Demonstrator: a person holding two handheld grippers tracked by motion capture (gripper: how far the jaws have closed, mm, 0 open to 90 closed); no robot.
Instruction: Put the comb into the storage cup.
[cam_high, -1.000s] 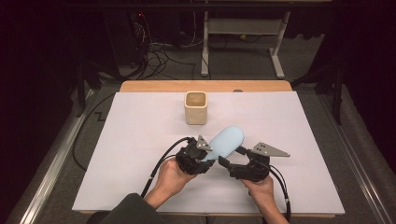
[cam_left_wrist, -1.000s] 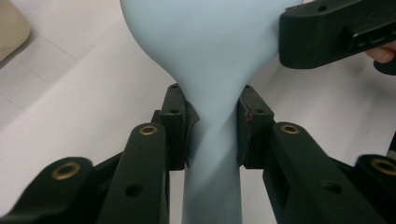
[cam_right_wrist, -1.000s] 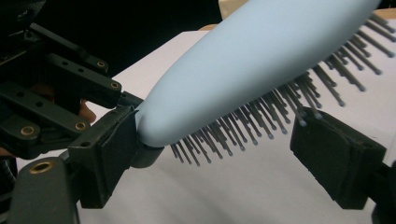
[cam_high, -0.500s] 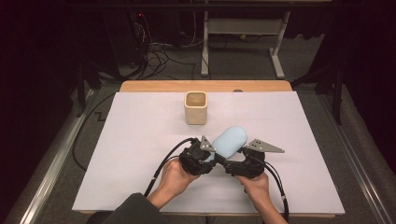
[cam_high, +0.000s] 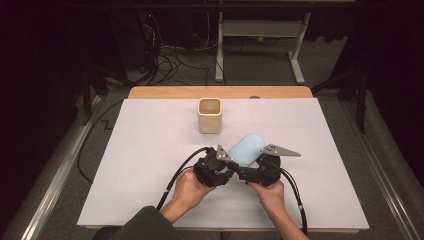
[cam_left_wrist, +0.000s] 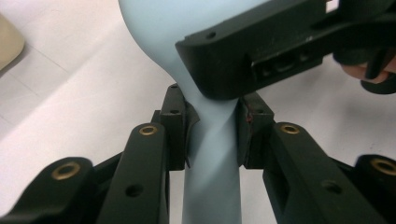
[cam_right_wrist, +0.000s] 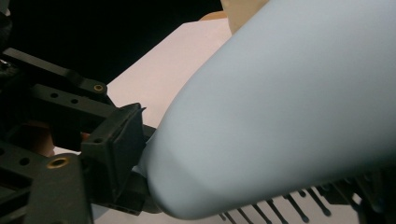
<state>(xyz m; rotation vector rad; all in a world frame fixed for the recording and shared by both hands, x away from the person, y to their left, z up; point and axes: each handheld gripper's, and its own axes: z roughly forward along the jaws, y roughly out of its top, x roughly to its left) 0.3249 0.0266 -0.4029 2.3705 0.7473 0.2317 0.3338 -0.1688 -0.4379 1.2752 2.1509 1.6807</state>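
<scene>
A pale blue hairbrush hangs just above the white table cover. My left gripper is shut on its narrow handle, with both pads pressed against the sides. My right gripper comes in from the right at the brush's neck, and one of its black jaws crosses the brush in the left gripper view. Its jaws have just been closing, with the brush head between them. One pad sits at the head's edge and the other jaw is hidden behind it. Black bristles point downward.
A beige square cup stands upright on the white cover, beyond the grippers. The wooden table edge runs along the back. Cables trail from both grippers toward the near edge.
My right gripper has edged left, closer to the brush and the left gripper. The brush head has shifted slightly right. The left gripper keeps its hold.
</scene>
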